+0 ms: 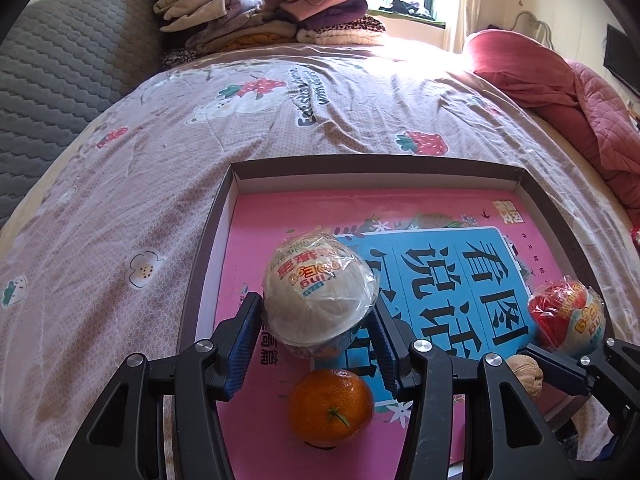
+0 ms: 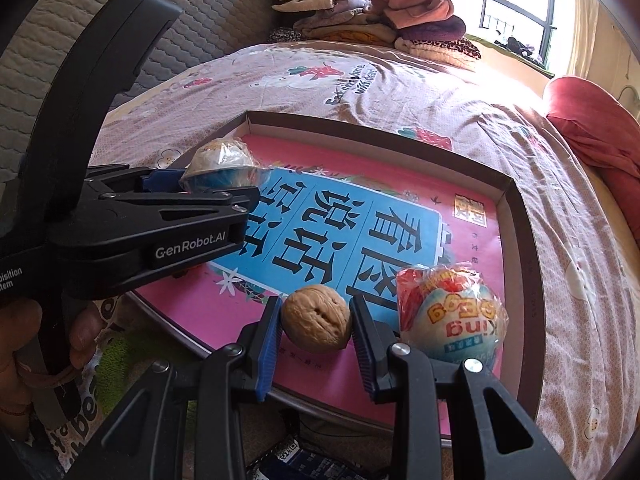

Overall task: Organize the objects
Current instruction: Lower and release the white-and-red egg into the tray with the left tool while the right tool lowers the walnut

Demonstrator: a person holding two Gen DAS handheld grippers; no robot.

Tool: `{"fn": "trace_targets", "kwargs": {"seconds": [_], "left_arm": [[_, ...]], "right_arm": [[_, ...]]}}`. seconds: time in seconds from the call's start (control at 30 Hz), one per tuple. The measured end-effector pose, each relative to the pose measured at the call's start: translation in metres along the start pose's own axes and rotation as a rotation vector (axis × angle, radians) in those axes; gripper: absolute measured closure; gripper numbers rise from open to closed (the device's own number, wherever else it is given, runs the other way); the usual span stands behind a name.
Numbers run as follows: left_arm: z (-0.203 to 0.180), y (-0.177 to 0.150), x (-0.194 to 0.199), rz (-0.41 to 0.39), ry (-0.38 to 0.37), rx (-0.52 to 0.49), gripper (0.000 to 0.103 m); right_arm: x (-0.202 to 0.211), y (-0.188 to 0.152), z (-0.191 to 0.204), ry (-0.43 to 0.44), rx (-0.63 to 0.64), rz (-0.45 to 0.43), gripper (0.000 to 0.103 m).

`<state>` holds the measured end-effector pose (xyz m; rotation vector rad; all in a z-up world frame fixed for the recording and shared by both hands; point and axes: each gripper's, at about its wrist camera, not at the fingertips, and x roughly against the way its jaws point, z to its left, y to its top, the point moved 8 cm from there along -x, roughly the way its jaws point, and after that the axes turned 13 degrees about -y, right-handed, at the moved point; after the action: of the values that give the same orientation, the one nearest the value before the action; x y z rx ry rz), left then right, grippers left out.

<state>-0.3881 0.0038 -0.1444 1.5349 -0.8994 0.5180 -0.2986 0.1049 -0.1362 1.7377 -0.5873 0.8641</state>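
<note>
A shallow box lid [image 1: 224, 200] with a pink and blue printed bottom lies on the bed. My left gripper [image 1: 316, 332] is shut on a white and blue wrapped toy egg [image 1: 320, 296], also seen in the right wrist view [image 2: 222, 162]. An orange [image 1: 331, 406] lies in the box just below the egg. My right gripper [image 2: 316, 326] is shut on a walnut [image 2: 316, 322], which also shows in the left wrist view [image 1: 528, 374]. A red and white wrapped toy egg [image 2: 450, 314] sits in the box beside the right finger [image 1: 566, 318].
The bed has a pink patterned sheet [image 1: 160, 184]. Folded clothes [image 1: 264, 12] are piled at its far end by the window. A red quilt [image 1: 560, 80] lies at the right. A grey padded headboard [image 1: 60, 80] stands at the left.
</note>
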Motion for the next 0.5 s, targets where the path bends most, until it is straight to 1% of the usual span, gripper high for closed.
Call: {"fn": "trace_targets", "kwargs": {"seconds": [0.13, 0.23, 0.37, 0.5], "left_arm": [[-0.003, -0.001, 0.009, -0.017, -0.013, 0.003, 0.049], [-0.005, 0.001, 0.027, -0.064, -0.034, 0.006, 0.049], [-0.005, 0.001, 0.053, -0.128, -0.043, 0.028, 0.049], [-0.01, -0.005, 0.068, -0.145, -0.056, 0.03, 0.049]], "right_arm": [[0.0, 0.0, 0.0, -0.004, 0.0, 0.002, 0.069], [0.0, 0.0, -0.001, -0.003, -0.001, 0.006, 0.069], [0.0, 0.0, -0.001, 0.0, -0.003, 0.011, 0.069], [0.001, 0.0, -0.001, -0.002, -0.004, 0.014, 0.068]]}}
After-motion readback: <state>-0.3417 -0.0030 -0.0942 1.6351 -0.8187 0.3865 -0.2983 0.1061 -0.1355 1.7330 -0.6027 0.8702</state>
